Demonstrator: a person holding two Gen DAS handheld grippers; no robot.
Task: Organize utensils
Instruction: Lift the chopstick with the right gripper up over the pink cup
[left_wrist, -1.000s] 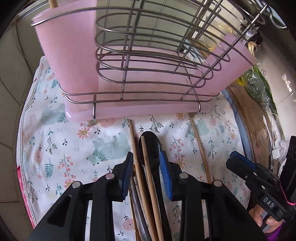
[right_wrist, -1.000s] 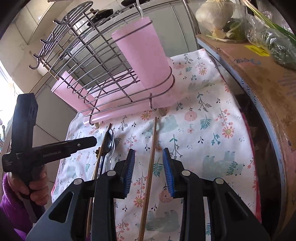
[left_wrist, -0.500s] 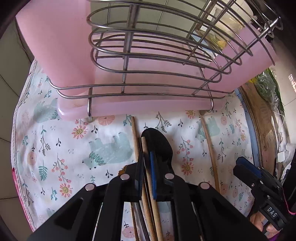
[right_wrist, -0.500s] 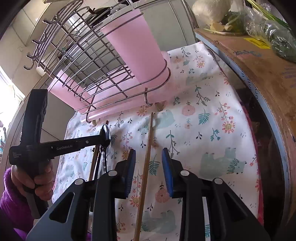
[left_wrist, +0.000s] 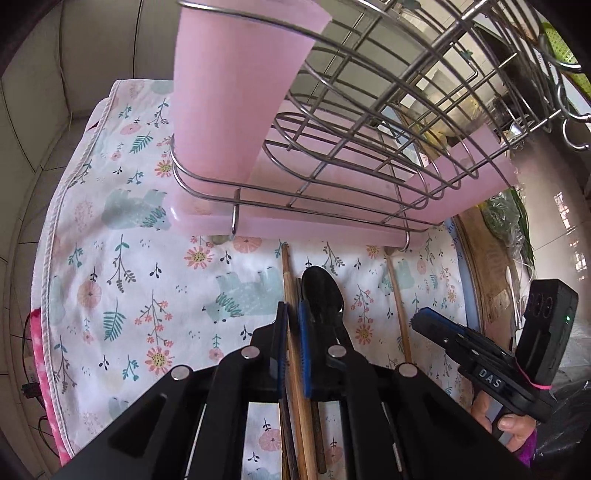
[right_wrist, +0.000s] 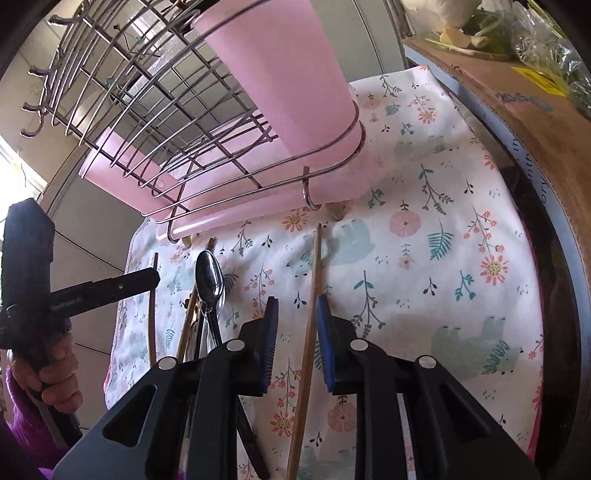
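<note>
On the floral cloth (left_wrist: 122, 280) near the pink rack (left_wrist: 332, 192), my left gripper (left_wrist: 291, 317) pinches a wooden chopstick (left_wrist: 295, 369) beside the spoon (left_wrist: 321, 291) — my right gripper (right_wrist: 295, 321) is narrowing around a lone chopstick (right_wrist: 312, 302), pads not yet pressing

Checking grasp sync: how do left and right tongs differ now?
Left tongs are shut on a wooden chopstick beside the spoon; right tongs are closing, pads not yet pressing the lone chopstick between them. Both tilt down over the floral cloth.
</note>
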